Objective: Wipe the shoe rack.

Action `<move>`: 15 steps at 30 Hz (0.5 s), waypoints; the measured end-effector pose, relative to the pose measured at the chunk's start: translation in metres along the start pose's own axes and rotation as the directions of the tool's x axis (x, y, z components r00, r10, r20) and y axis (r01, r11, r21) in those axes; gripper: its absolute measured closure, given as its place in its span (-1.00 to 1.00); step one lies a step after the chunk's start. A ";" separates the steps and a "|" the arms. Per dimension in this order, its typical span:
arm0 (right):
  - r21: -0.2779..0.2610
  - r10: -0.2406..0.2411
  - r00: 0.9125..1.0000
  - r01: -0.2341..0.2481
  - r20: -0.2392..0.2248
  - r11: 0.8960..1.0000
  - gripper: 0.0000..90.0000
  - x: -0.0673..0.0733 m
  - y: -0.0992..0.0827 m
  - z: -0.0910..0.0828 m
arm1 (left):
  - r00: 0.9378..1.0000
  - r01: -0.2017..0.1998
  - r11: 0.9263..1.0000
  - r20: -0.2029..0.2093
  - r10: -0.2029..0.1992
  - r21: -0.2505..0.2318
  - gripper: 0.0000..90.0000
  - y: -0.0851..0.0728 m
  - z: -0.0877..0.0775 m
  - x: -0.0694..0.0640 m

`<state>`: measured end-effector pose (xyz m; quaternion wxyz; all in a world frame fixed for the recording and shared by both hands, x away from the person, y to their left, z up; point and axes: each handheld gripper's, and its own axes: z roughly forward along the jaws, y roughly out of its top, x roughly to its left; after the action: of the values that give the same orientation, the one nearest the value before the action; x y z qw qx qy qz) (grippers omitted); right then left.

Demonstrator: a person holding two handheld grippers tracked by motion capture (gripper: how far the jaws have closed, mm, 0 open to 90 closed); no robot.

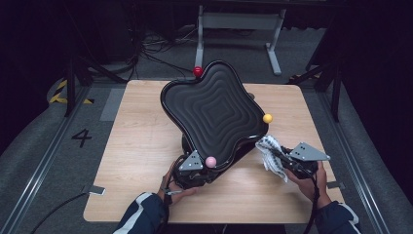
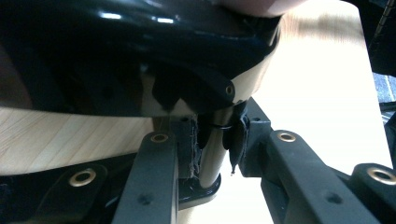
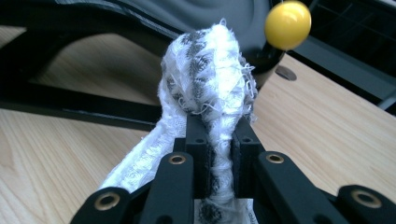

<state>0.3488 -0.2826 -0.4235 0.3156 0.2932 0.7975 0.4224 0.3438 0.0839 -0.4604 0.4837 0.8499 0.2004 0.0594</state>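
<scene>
Wooden table (image 1: 146,141), tilted black tray's stand (image 2: 205,184) resting

In the high view, the tilted black tray (image 1: 214,114) hides its own stand and the middle of the desk (image 1: 141,146). In the left gripper view, the tray's underside is cut off by the top edge. The white cloth's (image 3: 210,79) lower end is cut off below.

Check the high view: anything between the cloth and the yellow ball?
Nothing: between the cloth in the right gripper and the yellow ball there is bare table and the black tray's rim.
</scene>
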 end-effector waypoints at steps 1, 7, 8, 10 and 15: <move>-0.012 -0.005 1.000 0.005 0.003 1.000 0.81 0.001 0.002 -0.002 | 1.000 0.000 1.000 0.001 0.000 0.002 0.63 0.000 0.000 0.000; -0.060 0.002 1.000 -0.002 0.002 0.998 0.81 0.003 0.011 -0.012 | 1.000 0.000 1.000 0.001 0.000 0.002 0.63 0.000 0.000 0.000; -0.091 0.004 1.000 -0.003 0.002 0.996 0.81 0.005 0.017 -0.017 | 1.000 0.003 1.000 0.003 -0.003 0.004 0.63 0.000 0.000 0.000; -0.106 -0.009 1.000 0.010 0.008 0.994 0.81 0.007 0.022 -0.019 | 1.000 0.000 1.000 0.000 0.000 0.003 0.63 0.000 0.000 0.000; -0.123 -0.038 0.999 0.042 0.030 0.992 0.81 0.010 0.034 -0.014 | 1.000 0.001 1.000 -0.001 -0.001 0.000 0.63 0.000 0.000 0.000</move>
<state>0.3392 -0.2659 -0.3906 0.3523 0.2628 0.7711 0.4606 0.3436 0.0838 -0.4605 0.4838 0.8497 0.2011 0.0594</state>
